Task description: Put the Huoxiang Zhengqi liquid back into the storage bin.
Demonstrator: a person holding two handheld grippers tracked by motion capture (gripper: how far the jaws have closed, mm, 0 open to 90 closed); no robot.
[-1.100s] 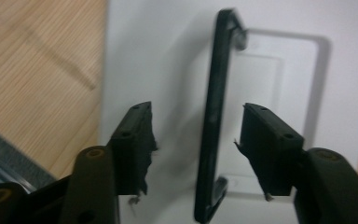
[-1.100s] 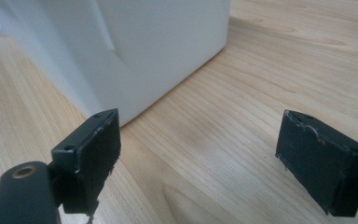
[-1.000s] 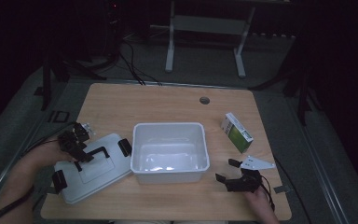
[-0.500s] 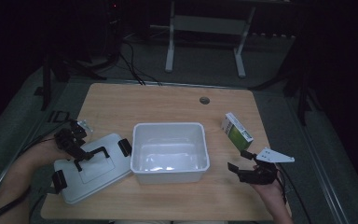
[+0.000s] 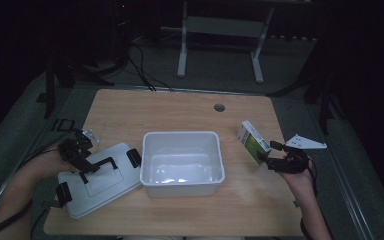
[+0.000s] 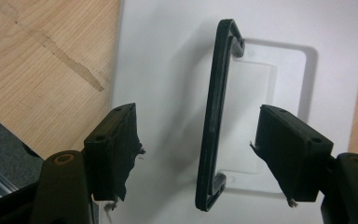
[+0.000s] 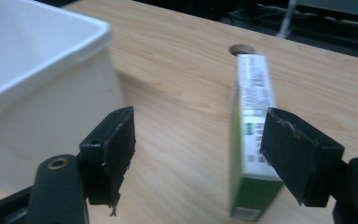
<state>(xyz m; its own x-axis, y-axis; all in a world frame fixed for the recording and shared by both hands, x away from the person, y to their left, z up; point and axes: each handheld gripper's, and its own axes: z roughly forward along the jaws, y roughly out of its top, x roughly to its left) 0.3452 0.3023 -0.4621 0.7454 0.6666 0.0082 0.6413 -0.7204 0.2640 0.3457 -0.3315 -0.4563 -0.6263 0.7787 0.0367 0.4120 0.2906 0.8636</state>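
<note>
Near the table's [image 5: 180,107] front-left corner the lid [image 5: 100,182] lies flat, its black handle [image 6: 214,116] up. The left gripper [image 5: 82,160] hovers over it, jaws spread either side of the handle without touching, apparently lined up to grasp it. The open white tub [image 5: 182,162] sits mid-table, likely waiting to be filled. By the right edge stands the green-and-white carton [image 5: 252,142]. The right gripper [image 5: 275,161] has just been narrowing its jaws; one pad [image 7: 298,154] sits against the carton's side, the other well clear, so nothing is pinched yet.
</note>
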